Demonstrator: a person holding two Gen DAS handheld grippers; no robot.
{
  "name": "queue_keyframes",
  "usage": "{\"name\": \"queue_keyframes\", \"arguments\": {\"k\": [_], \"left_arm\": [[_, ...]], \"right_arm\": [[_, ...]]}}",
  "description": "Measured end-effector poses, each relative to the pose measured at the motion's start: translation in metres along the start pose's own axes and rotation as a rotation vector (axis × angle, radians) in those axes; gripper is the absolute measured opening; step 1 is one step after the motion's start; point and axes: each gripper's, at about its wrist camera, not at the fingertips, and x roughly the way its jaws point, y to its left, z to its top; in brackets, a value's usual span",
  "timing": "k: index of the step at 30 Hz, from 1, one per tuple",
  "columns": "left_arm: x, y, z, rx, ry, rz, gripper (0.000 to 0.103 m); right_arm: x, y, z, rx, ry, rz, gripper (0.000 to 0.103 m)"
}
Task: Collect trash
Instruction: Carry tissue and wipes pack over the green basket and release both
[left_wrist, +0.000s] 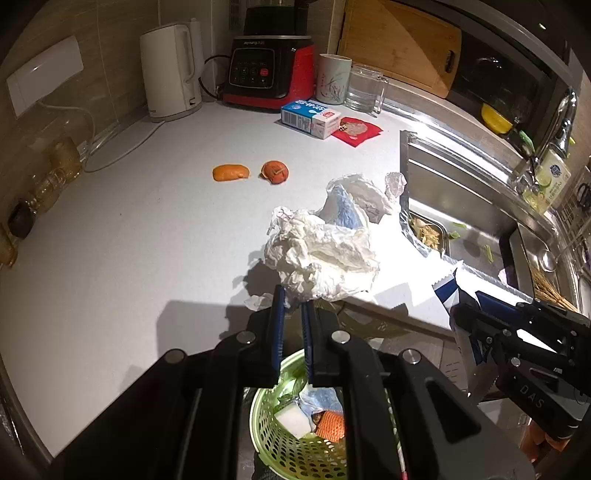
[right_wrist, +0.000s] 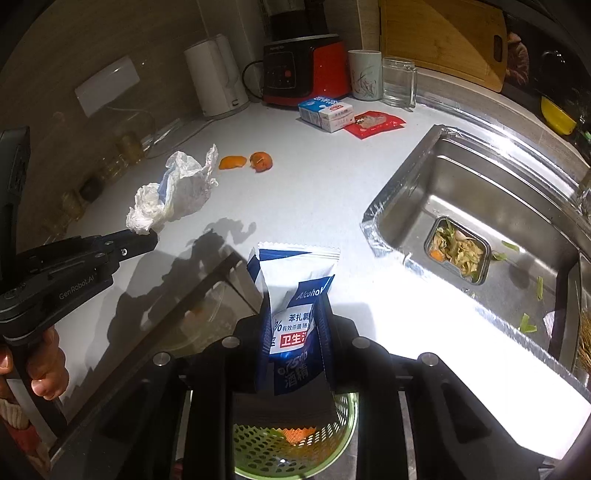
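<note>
White crumpled tissue (left_wrist: 321, 254) is hanging pinched between the blue fingertips of the left gripper (left_wrist: 293, 299), which is clenching its lower edge above the near rim of the grey countertop (left_wrist: 129, 240). In the right wrist view the same wad is showing at the left, with a thin plastic bag (right_wrist: 188, 184) bunched against it on its far side. Directly below the left gripper, a green perforated basket (left_wrist: 280, 439) is sitting lower than the counter, already holding a white block, a blue scrap and a piece of orange peel.

Over on the right, the right gripper (right_wrist: 295, 314) is squeezing a blue and white wet-wipe packet (right_wrist: 291, 291) between its pads, the packet standing upright with its crimped top edge pointing away; the green basket is visible under it too.

Farther back on the counter, 2 orange peel pieces (left_wrist: 231, 172) are lying side by side, well apart from both grippers. Near the far wall a small milk carton (left_wrist: 310, 118) is lying just beside a red snack wrapper (left_wrist: 356, 131). Behind them are standing a white kettle (left_wrist: 170, 70), a red and black blender base (left_wrist: 269, 70), a ceramic cup (left_wrist: 332, 79) and a glass mug (left_wrist: 365, 88). At the right, the steel sink (right_wrist: 480, 184) is holding a strainer tray (right_wrist: 458, 249) full of vegetable scraps.
</note>
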Motion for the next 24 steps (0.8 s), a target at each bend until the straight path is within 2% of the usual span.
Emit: {"name": "queue_keyframes", "arguments": {"k": [8, 12, 17, 24], "left_arm": [[-0.013, -0.016, -0.052, 0.013, 0.018, -0.022, 0.009], [-0.005, -0.017, -0.080, 0.017, 0.036, -0.036, 0.009], [0.021, -0.018, -0.122, 0.016, 0.078, -0.046, 0.009], [0.061, -0.012, -0.167, 0.000, 0.150, -0.020, 0.009]], "right_arm": [[-0.011, 0.009, -0.050, -0.058, 0.024, 0.028, 0.024], [0.015, 0.017, -0.085, -0.118, 0.081, 0.049, 0.025], [0.058, 0.016, -0.126, -0.110, 0.174, 0.086, 0.025], [0.097, 0.019, -0.152, -0.156, 0.234, 0.069, 0.025]]}}
